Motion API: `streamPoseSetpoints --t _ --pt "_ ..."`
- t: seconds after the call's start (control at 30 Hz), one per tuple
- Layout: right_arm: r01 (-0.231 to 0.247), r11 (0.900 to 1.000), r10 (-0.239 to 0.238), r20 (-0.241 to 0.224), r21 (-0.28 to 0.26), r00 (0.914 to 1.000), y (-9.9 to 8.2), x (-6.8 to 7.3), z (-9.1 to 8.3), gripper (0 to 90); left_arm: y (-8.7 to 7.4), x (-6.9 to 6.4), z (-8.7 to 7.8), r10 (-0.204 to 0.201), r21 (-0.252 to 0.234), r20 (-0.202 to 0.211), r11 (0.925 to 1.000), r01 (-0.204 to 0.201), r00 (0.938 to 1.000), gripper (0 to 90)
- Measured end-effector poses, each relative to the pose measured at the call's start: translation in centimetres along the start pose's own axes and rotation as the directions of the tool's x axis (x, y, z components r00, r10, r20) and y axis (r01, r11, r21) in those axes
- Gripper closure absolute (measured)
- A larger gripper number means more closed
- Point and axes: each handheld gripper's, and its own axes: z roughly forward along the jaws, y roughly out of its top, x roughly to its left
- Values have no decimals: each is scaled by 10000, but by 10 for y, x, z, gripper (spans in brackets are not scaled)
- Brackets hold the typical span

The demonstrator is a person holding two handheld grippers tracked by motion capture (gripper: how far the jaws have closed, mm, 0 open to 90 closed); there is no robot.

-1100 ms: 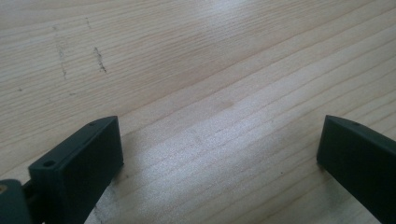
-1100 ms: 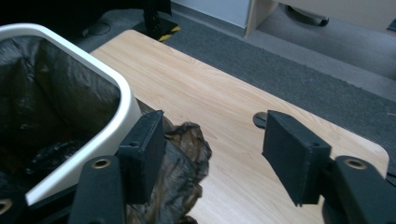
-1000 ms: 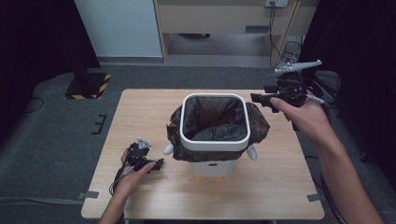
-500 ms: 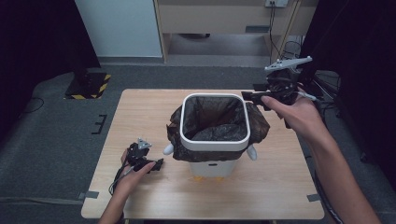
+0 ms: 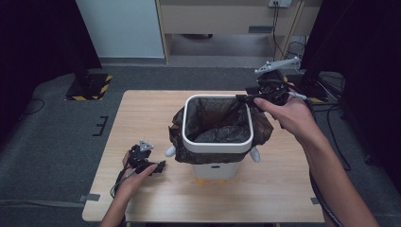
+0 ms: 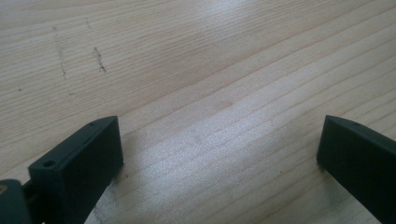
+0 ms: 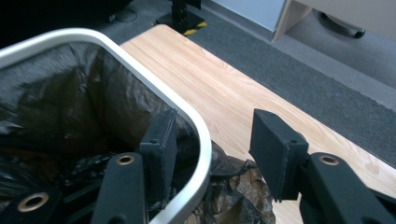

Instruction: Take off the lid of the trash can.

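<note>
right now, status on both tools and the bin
Right tool straddles white bin rim, jaws closing, not yet pinching. Left tool open, on table. Black liner drapes outside rim. Nothing in the way.

You are working over a pale, light-brown wooden table [image 5: 142, 118] with fine streaked grain, and you are facing a white bin [image 5: 218, 142] whose white rim is framing a glossy black bag [image 5: 215, 120] that is showing brownish glints where it is spilling over the sides. Both the left gripper [image 5: 158, 166] and the right gripper [image 5: 243, 98] are showing matte black jaws with small brass-coloured rivets, the right one carrying a grey plate on top. Around you, the dark grey floor [image 5: 56, 142] is carrying a yellow-and-black striped patch [image 5: 97, 90].
</note>
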Motion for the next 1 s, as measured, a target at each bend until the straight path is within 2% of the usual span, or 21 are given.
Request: streamPoseSetpoints --t 0.37,0.67,0.77,0.9,1.0 --pt "163 9995 -163 -20 284 9999 -5 1 11 593 0 0 0 -7 -29 -3 10000 7 10000 0" --pt "232 9986 -220 -256 481 9994 -4 1 13 656 0 0 0 -18 -19 -23 10000 18 10000 0" --pt "137 9985 -118 -346 528 9993 -5 1 16 669 0 0 0 -21 -28 -30 10000 21 10000 0" --pt "249 9971 -225 -334 717 9992 -4 3 18 696 0 -1 0 -32 1 -43 10000 32 10000 0" --pt "103 9967 -73 -383 800 9992 -4 4 21 742 0 -1 0 -31 34 -45 10000 31 10000 0"
